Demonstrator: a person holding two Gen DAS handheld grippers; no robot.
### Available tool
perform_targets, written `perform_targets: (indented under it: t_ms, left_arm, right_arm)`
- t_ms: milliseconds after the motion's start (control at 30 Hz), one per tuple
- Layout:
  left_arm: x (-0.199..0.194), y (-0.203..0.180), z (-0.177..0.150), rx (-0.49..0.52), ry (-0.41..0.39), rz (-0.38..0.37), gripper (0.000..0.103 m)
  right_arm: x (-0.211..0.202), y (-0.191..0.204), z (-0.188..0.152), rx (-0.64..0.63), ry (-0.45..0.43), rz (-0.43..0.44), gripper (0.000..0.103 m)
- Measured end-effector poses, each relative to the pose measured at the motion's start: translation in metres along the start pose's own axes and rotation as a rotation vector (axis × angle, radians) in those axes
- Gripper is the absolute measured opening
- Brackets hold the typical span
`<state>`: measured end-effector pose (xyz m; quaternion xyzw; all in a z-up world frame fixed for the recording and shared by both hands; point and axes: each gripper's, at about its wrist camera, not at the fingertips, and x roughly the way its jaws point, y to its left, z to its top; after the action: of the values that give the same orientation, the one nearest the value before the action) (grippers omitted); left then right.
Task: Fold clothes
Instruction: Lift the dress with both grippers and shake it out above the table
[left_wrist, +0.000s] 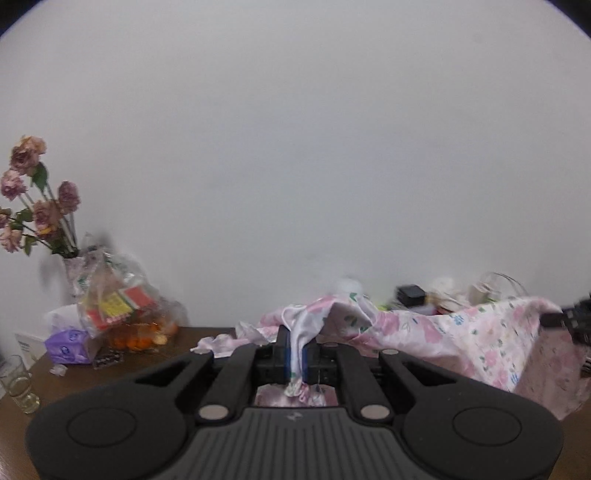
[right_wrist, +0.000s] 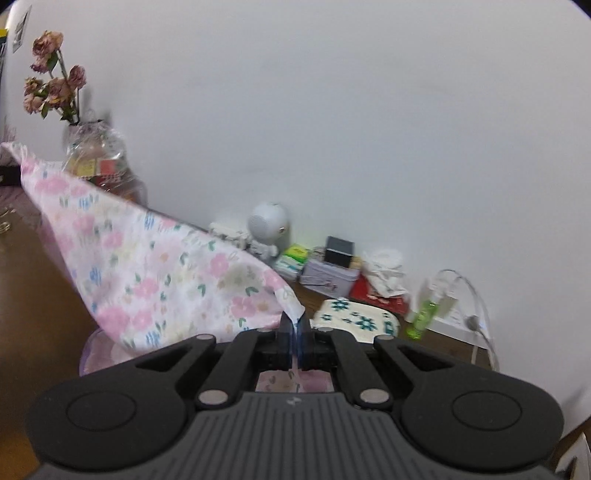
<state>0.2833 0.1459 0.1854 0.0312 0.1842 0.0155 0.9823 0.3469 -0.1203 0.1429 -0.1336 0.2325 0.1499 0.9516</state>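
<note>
A white garment with pink and blue flowers hangs stretched above the brown table. My left gripper is shut on one bunched white edge of it. From there the cloth runs right to the other gripper, which shows at the far right edge of the left wrist view. In the right wrist view my right gripper is shut on a corner of the same garment. The fabric spreads taut up and to the left from that corner. Its lower part droops toward the table behind the gripper bodies.
At the left stand dried roses in a vase, a plastic bag of snacks, a purple tissue pack and a glass. Along the wall lie a round white speaker, boxes, a green bottle and a flowered pad.
</note>
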Motion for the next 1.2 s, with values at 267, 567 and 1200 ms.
perform_targets:
  t_ms: [267,567,1200]
  left_arm:
    - [-0.006,-0.075,-0.037,0.079,0.068,-0.149,0.004]
    - [0.089,-0.083,-0.101,0.05,0.231,-0.095,0.004]
    - [0.056,0.12,-0.129,-0.092,0.23,0.315,0.004]
  right_arm:
    - [-0.05,-0.056,-0.02,0.021,-0.059,-0.103,0.001]
    - [0.077,-0.043,-0.096,0.056,0.22,-0.034,0.001]
    - [0.185,0.185,-0.046,0.009,0.266,0.394,0.001]
